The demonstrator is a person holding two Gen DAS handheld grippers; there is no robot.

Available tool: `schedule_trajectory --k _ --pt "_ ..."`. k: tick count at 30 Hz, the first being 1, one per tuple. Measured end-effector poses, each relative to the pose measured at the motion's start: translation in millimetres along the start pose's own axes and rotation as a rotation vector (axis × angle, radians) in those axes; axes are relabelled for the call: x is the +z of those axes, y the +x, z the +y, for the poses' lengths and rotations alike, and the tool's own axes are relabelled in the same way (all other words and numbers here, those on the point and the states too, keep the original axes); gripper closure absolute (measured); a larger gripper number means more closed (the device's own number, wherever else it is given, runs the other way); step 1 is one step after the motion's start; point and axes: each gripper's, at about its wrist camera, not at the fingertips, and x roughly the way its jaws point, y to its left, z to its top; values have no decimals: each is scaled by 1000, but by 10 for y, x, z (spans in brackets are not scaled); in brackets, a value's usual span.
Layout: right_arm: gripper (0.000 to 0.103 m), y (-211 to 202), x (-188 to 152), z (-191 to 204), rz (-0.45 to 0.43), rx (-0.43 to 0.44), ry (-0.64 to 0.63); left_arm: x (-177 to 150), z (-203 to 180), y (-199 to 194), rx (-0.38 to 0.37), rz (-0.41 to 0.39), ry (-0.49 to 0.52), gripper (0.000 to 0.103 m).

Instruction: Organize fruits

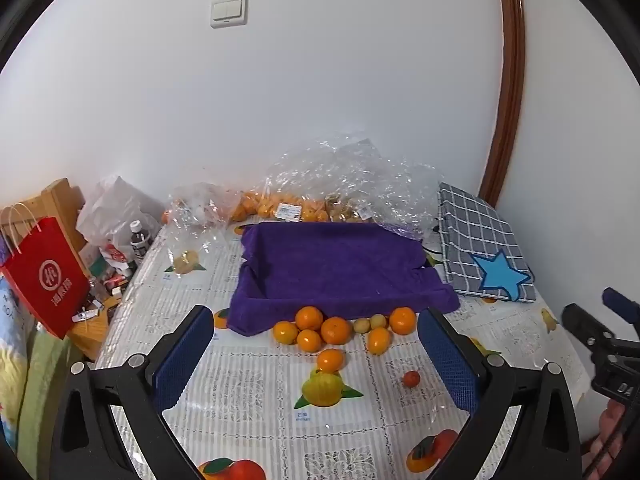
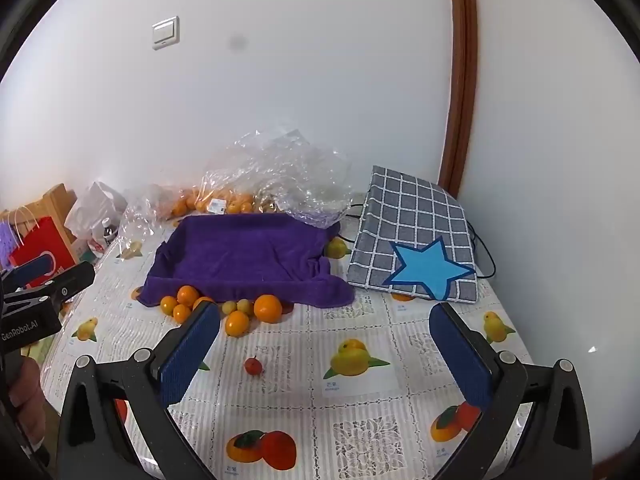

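**Orange Fruit Grouped at Tray Front; Both Grippers Spread Wide**

Orange citrus fruits (image 1: 336, 330) are seen clustered on the patterned tablecloth (image 1: 248, 384), touching or just beside the front edge of the purple towel-lined tray (image 1: 340, 264). Two pale yellow-green fruits (image 1: 370, 323) are lodged within the cluster. One orange (image 1: 330, 360) is set slightly nearer the camera, and a small red fruit (image 1: 411, 379) is located apart from the group, on open cloth. No fruit is seen inside the tray.

The left gripper (image 1: 316, 360) is held above the table with its jaws spread wide; nothing is gripped. The right gripper (image 2: 326, 354) is likewise held wide and unloaded, with the red fruit visible between its fingers on the table.

Behind the tray, clear plastic bags (image 1: 344, 176) containing more oranges are placed against the wall. A grey checked bag with a blue star (image 1: 486, 244) is positioned to the right of the tray.
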Motion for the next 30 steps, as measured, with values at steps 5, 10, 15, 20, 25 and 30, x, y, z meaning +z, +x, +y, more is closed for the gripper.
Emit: schedule_trajectory --k 5,10,15,20,25,30 --pt "0 -47 -92 -23 -17 10 -14 -14 15 -11 -35 4 -36 1" --pt "0 -128 -56 -16 -17 -3 -9 -28 -2 -73 -43 -3 -39 1" --pt "0 -152 -29 0 -16 -4 -22 -1 52 -64 -53 19 -56 1" --pt "0 -165 -32 61 -19 3 -32 13 73 -58 -52 19 -57 1" --pt "0 -142 -67 103 -17 9 -41 12 76 -61 -49 20 -60 1" --pt "0 -151 -102 122 -15 12 -41 27 80 -56 -51 19 -60 1"
